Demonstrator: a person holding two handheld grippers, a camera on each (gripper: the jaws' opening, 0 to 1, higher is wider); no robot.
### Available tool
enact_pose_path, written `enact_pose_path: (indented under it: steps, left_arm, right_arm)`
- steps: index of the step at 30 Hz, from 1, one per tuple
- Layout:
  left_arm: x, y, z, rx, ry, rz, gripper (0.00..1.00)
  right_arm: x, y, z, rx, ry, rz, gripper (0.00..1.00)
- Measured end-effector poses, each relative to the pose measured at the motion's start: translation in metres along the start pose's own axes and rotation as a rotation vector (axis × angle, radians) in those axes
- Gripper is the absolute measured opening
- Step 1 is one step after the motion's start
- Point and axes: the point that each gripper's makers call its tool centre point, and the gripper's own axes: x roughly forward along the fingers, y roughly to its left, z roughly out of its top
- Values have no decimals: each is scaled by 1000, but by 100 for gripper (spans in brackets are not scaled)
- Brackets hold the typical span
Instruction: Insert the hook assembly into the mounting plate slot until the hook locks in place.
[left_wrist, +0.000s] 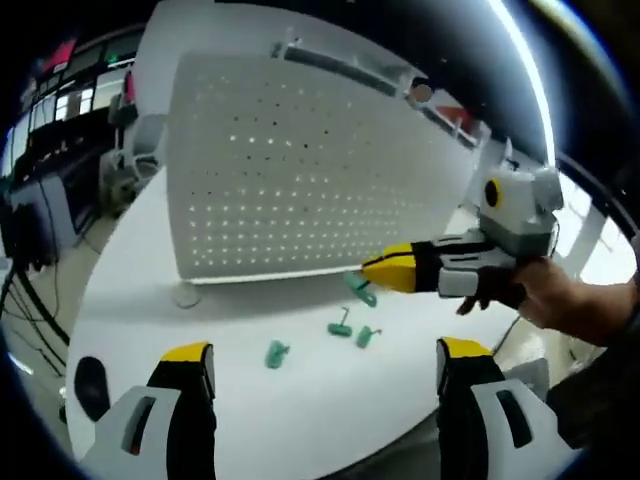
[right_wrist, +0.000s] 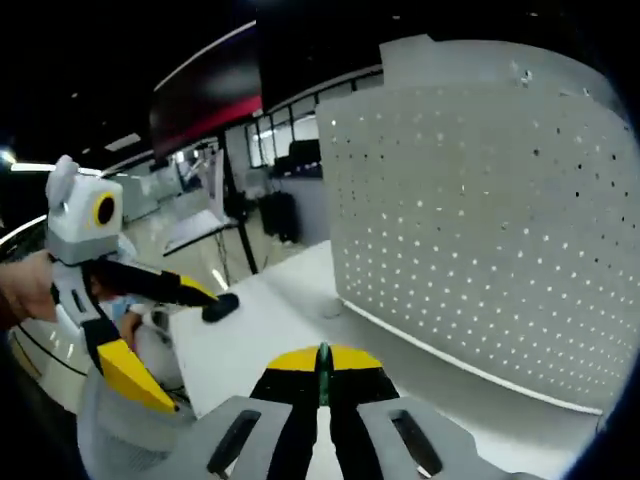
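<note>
While the right gripper (right_wrist: 322, 372) pinches a green hook (right_wrist: 323, 362) (mostly hidden), left gripper (left_wrist: 325, 352) spread, pegboard (left_wrist: 300, 170) upright.

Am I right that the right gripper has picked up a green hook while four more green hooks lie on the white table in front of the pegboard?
Nearly. The right gripper is shut on a green hook, but the left gripper view shows three loose green hooks on the white table before the pegboard, not four.
</note>
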Motion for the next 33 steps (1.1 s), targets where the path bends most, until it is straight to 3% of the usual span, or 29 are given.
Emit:
enact_pose_path:
  steps: [8,16,17,26,33]
  left_arm:
    - [9,-16,5,-62,-11,-53,83]
    - [10,-31,21,-120,-65,-118,68]
    - [10,-32,23,-131,-71,-123,66]
    - [4,-45,32,-225,-130,-191,49]
    - [-1,-51,37,-239,-156,-229,35]
  right_arm:
    - [-27,20,26,74,-146,16,0]
    - [-46,31,36,112,-250,8,0]
    - [-51,28,42,109,-307,-29,0]
    - [-57,43,44,126,-358,-7,0]
    - [-58,51,50,125,-385,-3,0]
